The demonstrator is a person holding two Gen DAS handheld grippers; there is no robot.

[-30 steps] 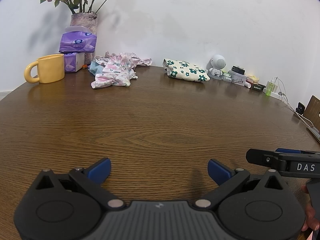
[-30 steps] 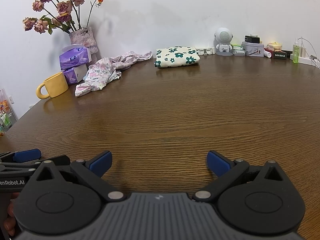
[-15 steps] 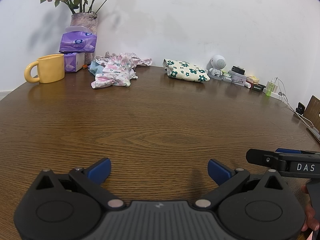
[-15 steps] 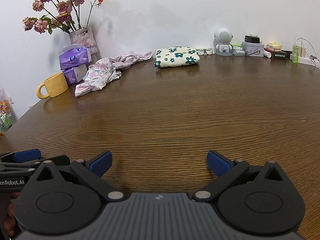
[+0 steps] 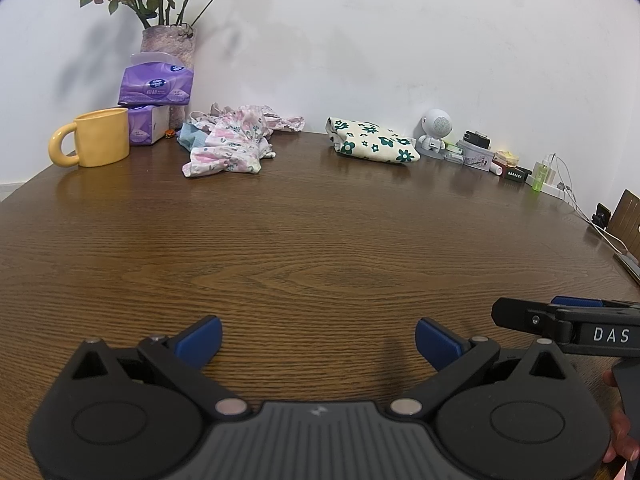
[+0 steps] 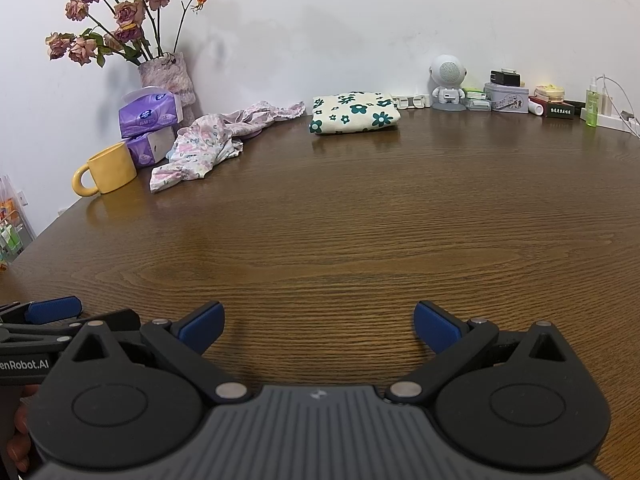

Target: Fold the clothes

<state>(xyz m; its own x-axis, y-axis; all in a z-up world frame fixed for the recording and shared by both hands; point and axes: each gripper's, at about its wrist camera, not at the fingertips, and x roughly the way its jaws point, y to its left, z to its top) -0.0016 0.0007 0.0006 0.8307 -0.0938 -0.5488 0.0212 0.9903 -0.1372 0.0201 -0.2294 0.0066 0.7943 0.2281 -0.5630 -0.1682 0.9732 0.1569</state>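
A crumpled pink floral garment (image 5: 230,144) (image 6: 200,144) lies at the far left of the brown wooden table (image 5: 320,240) (image 6: 340,220). To its right rests a folded cream cloth with green flowers (image 5: 372,142) (image 6: 354,112). My left gripper (image 5: 318,340) hovers open over the near table edge, nothing between its blue pads. My right gripper (image 6: 318,326) is open too, low over the near edge, far from both cloths. Each gripper shows at the edge of the other's view.
A yellow mug (image 5: 96,142) (image 6: 108,168), purple tissue packs (image 5: 156,90) (image 6: 150,114) and a vase of dried roses (image 5: 168,44) (image 6: 166,76) stand at the far left. A small white robot figure (image 5: 436,132) (image 6: 448,82), boxes, a green bottle (image 6: 592,106) and cables line the back right.
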